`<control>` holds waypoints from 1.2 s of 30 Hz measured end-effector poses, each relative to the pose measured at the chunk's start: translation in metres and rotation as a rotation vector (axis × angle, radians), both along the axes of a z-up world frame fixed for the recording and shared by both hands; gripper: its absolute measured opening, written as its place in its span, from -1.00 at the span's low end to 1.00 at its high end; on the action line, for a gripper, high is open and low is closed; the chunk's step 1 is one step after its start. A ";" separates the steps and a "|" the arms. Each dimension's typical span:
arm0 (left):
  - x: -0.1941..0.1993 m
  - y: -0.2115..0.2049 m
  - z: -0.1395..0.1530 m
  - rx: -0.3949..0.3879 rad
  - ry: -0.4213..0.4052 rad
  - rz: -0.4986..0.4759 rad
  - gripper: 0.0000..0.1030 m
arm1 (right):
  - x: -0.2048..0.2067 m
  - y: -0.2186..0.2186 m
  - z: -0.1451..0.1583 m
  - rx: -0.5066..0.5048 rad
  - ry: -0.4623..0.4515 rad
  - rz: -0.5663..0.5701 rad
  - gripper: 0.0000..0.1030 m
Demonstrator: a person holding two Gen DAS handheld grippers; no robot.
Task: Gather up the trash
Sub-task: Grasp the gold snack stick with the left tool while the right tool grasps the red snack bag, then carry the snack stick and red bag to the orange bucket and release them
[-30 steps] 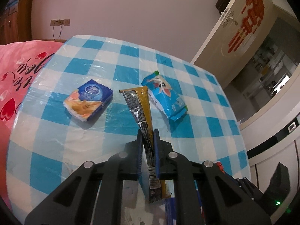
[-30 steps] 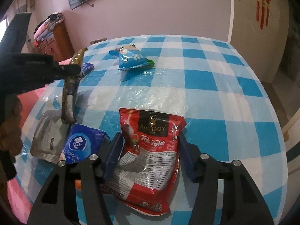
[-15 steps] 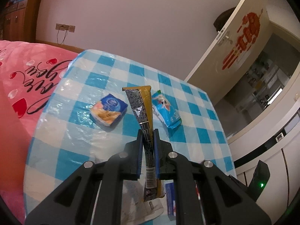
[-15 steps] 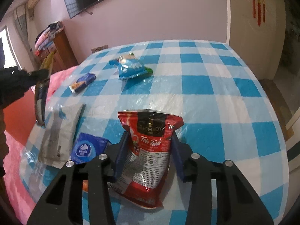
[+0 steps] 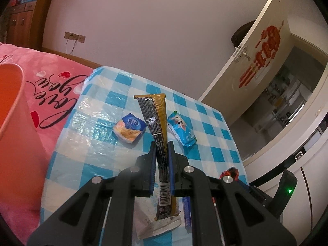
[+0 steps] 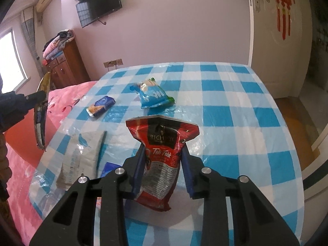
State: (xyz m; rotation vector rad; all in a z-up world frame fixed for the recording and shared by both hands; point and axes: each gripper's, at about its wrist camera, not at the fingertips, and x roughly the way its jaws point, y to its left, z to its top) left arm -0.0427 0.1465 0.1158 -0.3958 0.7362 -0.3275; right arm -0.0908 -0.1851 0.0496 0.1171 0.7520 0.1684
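Right tool (image 6: pixel 162 153) just closed, clamped on red Teh Tarik pouch (image 6: pixel 162 149), lifted above checked counter (image 6: pixel 235 110). Left tool (image 5: pixel 162 149) pinched shut on slim gold sachet (image 5: pixel 155 114). Both light, crinkly, slippery; best gripped mid-body, near orange bin (image 5: pixel 12 106).

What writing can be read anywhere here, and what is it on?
"RICH OY", partly creased, and "Teh Tarik": red packet.
"...ve you", cut off: pink bedspread.
Fine print on the gold wrapper and grey pouch: too small.
Red door ornament: unreadable.
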 end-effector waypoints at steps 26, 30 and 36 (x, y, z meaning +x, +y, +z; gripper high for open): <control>-0.041 0.097 0.067 0.005 -0.159 0.198 -0.76 | 0.041 0.122 0.112 0.181 -0.095 0.311 -0.33; -0.053 0.133 0.074 0.022 -0.173 0.288 -0.76 | 0.050 0.170 0.132 0.193 -0.122 0.412 -0.33; -0.063 0.178 0.073 0.038 -0.161 0.399 -0.76 | 0.061 0.245 0.153 0.214 -0.150 0.552 -0.33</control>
